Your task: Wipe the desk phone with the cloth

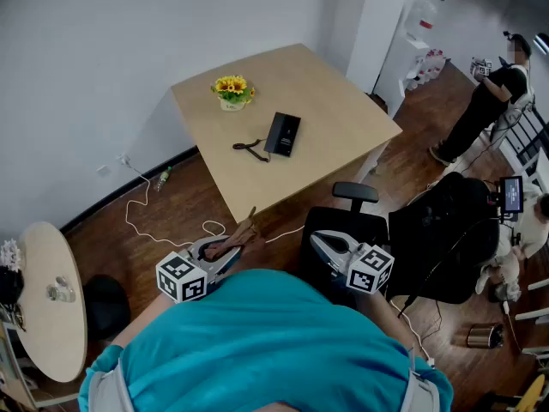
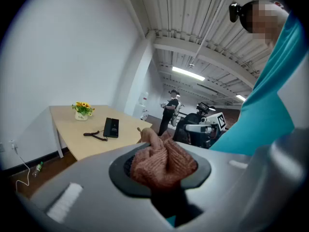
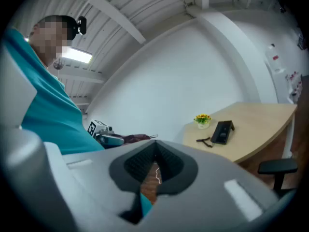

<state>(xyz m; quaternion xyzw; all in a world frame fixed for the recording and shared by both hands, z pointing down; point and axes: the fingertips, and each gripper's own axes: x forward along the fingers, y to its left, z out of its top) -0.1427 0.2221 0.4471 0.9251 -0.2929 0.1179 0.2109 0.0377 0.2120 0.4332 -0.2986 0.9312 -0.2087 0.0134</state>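
The black desk phone (image 1: 283,133) lies on the square wooden table (image 1: 343,101), and its handset (image 1: 250,148) rests on the tabletop to the left on a short cord. My left gripper (image 1: 235,246) is held near my body, well short of the table, shut on a crumpled brown cloth (image 1: 243,233). In the left gripper view the cloth (image 2: 164,162) bulges between the jaws, with the phone (image 2: 111,127) far ahead. My right gripper (image 1: 316,238) hangs over the chair with its jaws together and nothing in them. From the right gripper view the phone (image 3: 223,132) is distant.
A small pot of yellow flowers (image 1: 232,92) stands behind the phone. A black office chair (image 1: 352,221) sits at the table's near edge. White cable (image 1: 141,221) trails over the wood floor. A round side table (image 1: 47,307) is at left; a person (image 1: 489,101) stands far right.
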